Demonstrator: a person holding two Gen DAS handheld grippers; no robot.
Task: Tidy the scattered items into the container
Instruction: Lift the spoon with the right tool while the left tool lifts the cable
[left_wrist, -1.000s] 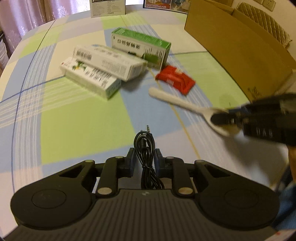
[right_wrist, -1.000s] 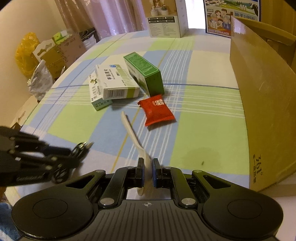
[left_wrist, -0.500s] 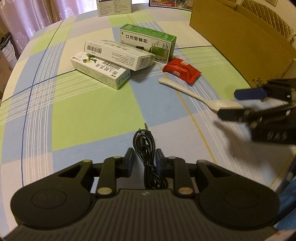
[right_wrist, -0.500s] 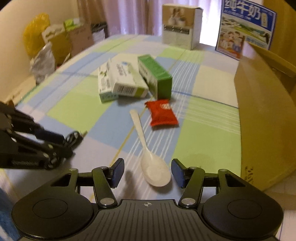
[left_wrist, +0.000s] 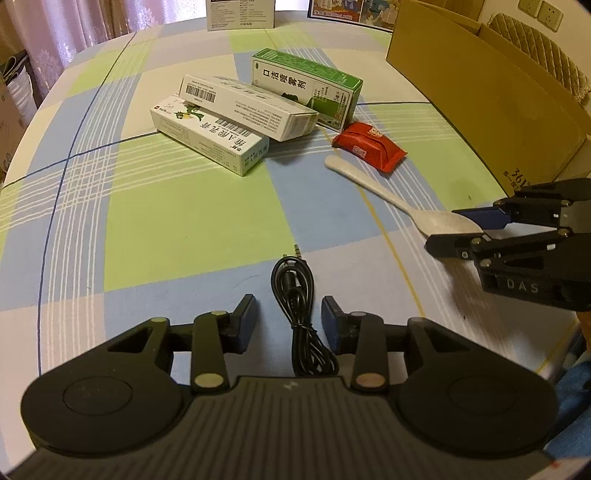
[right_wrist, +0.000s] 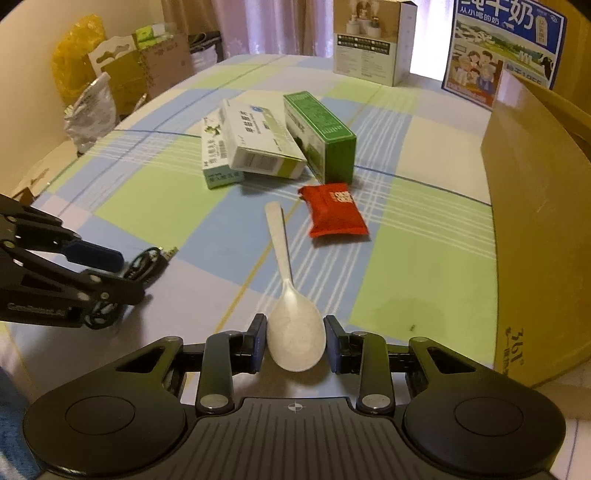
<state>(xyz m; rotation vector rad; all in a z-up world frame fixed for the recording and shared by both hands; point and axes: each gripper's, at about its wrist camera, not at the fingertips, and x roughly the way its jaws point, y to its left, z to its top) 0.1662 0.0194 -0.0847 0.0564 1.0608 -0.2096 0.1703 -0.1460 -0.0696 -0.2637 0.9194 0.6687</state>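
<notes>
now both hand-held grippers spread: left (left_wrist: 289, 314) around cable (left_wrist: 295, 295), right (right_wrist: 295, 341) around spoon (right_wrist: 291, 295).

Three medicine boxes lie in a cluster: one green (right_wrist: 318, 133), two white (right_wrist: 263, 140) (right_wrist: 216, 153); one red packet (right_wrist: 334, 215); one white spoon (right_wrist: 291, 295); one black cable (left_wrist: 297, 314); one cardboard container (right_wrist: 535, 206); two cartons (right_wrist: 373, 40) (right_wrist: 502, 48) stand at the far edge; two grippers (left_wrist: 289, 310) (right_wrist: 295, 338).

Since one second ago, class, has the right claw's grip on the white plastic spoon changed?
Yes. The right claw has opened; its fingers now flank the white plastic spoon lying on the checked tablecloth.
</notes>
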